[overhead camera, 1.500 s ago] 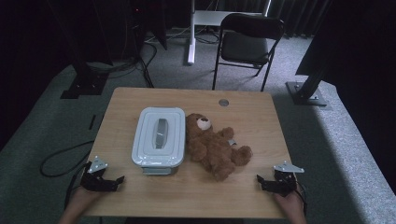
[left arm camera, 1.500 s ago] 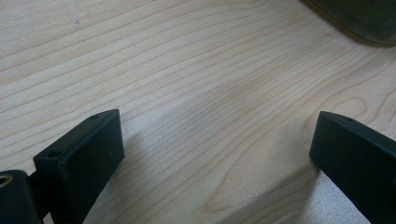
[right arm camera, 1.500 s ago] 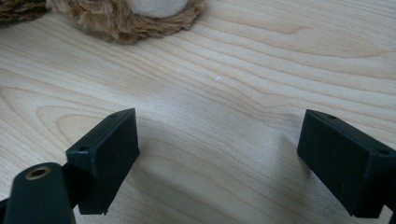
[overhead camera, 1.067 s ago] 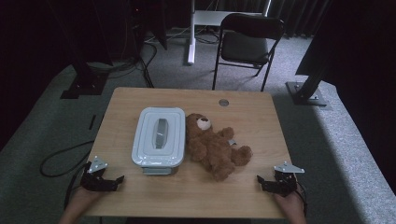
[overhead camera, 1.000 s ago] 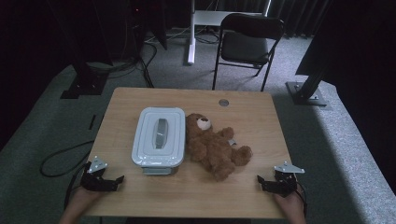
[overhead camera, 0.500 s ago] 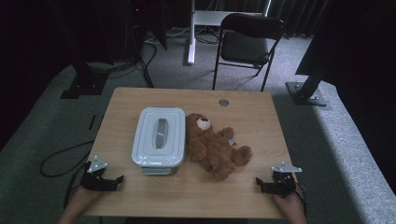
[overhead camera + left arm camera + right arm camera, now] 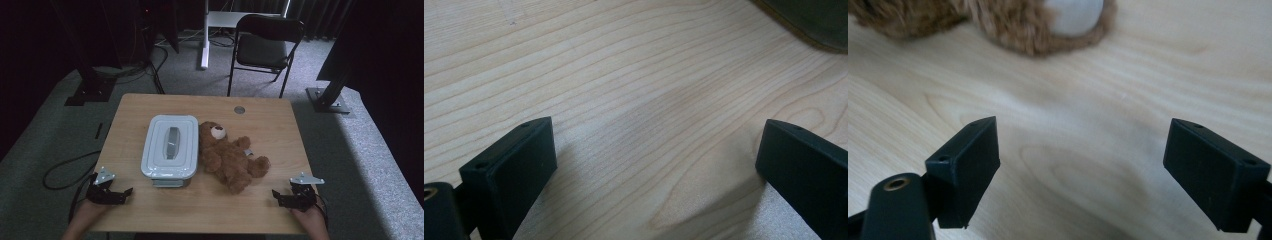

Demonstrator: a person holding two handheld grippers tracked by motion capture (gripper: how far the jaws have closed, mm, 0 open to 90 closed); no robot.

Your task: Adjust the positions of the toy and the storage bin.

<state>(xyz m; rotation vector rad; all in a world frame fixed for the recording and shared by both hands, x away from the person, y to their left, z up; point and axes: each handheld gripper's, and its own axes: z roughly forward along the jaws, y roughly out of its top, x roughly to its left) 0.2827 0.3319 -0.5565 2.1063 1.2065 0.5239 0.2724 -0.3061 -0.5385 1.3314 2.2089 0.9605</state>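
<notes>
left gripper (image 7: 124, 191) low (jaws apart), right gripper (image 7: 276, 195) likewise

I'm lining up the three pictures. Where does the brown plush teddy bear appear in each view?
High view: brown plush teddy bear lies mid-table, right of the lidded white plastic box.
Left gripper view: bear not in it.
Right gripper view: its foot along the top edge.
Shared landmark: the light wooden table, under both open hand-held grippers.

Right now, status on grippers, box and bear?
Left gripper open, right gripper open, both empty at near edge. Lidded box beside teddy bear, untouched. Nothing between.
</notes>
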